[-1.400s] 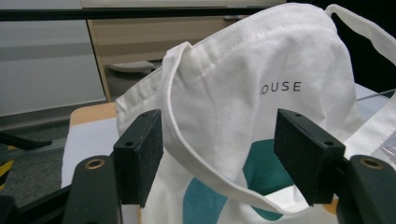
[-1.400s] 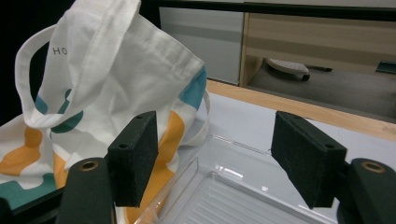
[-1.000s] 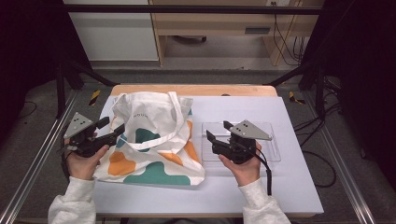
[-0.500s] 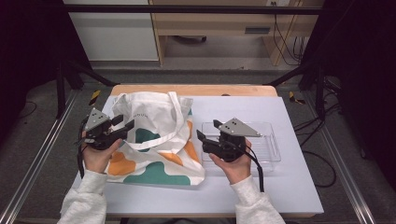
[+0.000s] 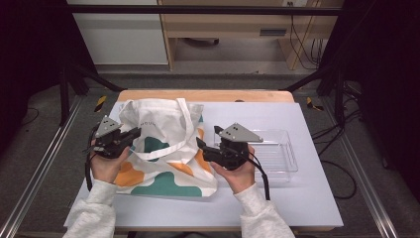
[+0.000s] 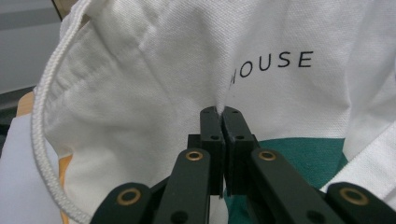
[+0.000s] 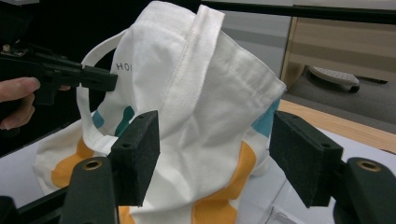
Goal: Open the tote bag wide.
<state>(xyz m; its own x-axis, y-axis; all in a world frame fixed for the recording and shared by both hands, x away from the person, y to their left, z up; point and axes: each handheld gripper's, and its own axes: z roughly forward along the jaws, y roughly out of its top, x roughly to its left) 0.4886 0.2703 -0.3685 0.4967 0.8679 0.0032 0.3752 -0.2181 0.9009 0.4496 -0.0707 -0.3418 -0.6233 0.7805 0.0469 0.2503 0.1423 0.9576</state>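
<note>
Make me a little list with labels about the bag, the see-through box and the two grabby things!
bag: white cloth tote bag with orange and teal patches, lying on the white table
box: clear plastic tray, right of the bag
left tongs: have just closed, pinching a fold of the bag's cloth near the printed letters
right tongs: open, jaws apart at the bag's right edge, not pressing on it

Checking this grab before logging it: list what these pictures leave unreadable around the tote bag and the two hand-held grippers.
- Tote bag print, left gripper view: the word's first letters, hidden by the fabric fold pinched in the left hand-held gripper.
- Bag's inside, high view: covered by its own cloth.
- Clear tray, high view: near-left part behind the right hand-held gripper.
- Right hand-held gripper's open pads, right gripper view: contact with the bag unclear.
</note>
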